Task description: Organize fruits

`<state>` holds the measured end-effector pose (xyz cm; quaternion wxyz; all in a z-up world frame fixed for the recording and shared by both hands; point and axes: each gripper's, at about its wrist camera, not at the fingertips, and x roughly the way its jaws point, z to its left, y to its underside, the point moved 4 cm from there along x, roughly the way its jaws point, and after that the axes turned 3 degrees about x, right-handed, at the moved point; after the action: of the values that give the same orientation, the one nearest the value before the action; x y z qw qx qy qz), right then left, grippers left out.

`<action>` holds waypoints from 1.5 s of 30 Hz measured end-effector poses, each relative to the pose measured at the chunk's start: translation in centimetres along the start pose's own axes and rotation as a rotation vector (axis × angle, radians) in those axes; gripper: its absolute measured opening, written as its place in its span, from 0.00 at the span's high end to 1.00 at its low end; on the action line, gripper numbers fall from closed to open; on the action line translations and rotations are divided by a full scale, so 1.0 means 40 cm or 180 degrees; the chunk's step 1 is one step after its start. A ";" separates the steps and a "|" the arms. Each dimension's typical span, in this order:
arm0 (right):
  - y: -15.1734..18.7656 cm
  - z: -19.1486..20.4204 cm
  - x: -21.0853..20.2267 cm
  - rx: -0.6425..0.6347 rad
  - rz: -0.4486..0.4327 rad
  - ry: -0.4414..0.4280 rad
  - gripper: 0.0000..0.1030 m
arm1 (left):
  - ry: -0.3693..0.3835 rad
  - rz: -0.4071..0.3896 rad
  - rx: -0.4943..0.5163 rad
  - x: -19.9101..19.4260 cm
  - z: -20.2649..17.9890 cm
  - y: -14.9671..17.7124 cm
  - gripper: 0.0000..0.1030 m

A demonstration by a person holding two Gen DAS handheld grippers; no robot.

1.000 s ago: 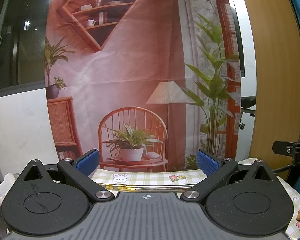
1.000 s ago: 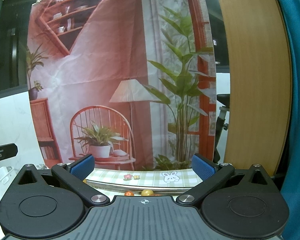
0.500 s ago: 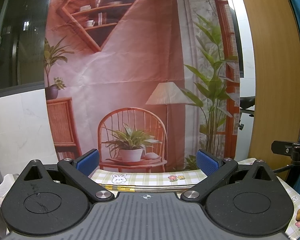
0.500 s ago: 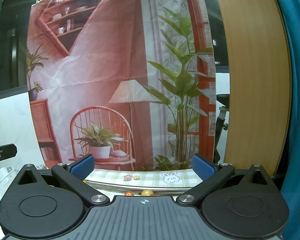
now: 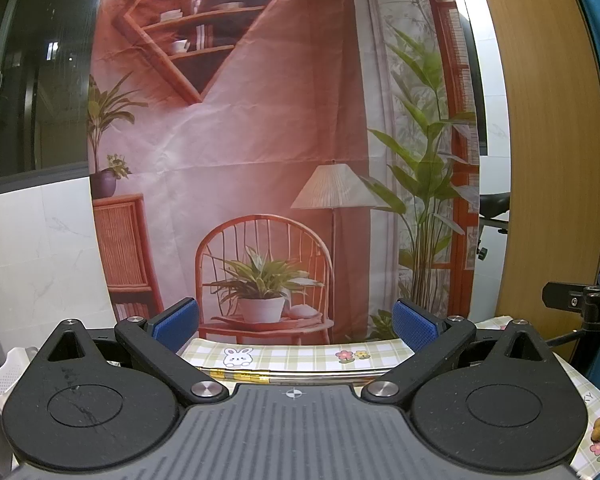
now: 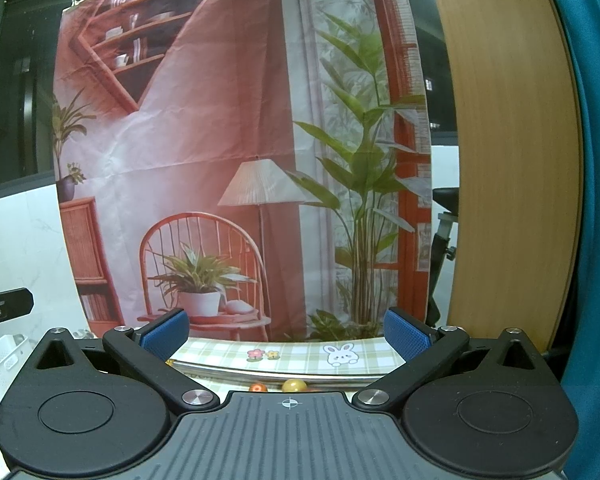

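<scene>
My left gripper (image 5: 296,326) is open and empty, its blue pads wide apart, held level above the checked tablecloth (image 5: 296,358). My right gripper (image 6: 286,330) is open and empty too. In the right wrist view two small round fruits, an orange-red one (image 6: 258,388) and a yellowish one (image 6: 293,385), peek over the gripper body beside a metal rim (image 6: 268,374). Most of them is hidden. A metal rim (image 5: 300,376) also shows in the left wrist view.
A printed backdrop (image 5: 284,140) hangs behind the table. A white perforated basket (image 5: 4,372) stands at the left, also in the right wrist view (image 6: 0,360). A wooden panel (image 5: 548,160) rises on the right. The other gripper's black body (image 5: 580,304) shows at the right edge.
</scene>
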<state>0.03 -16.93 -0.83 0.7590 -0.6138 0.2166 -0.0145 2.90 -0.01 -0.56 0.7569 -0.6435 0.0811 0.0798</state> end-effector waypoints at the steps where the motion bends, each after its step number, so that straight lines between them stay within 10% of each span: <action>1: 0.000 0.000 0.000 0.0001 0.0000 -0.0002 0.00 | 0.0001 0.0002 0.0000 0.000 0.000 0.000 0.00; 26: 0.108 -0.101 0.199 0.0155 0.0211 -0.0086 0.00 | 0.0058 0.0731 -0.0104 0.296 0.069 0.169 0.02; 45: 0.324 -0.158 0.450 0.0185 0.0821 0.0041 0.00 | 0.1144 0.1467 -0.0033 0.651 -0.040 0.429 0.43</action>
<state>10.99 -24.78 -19.55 0.7706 -0.5585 0.2981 0.0729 24.37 1.57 -23.18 0.6891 -0.6158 0.3576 0.1347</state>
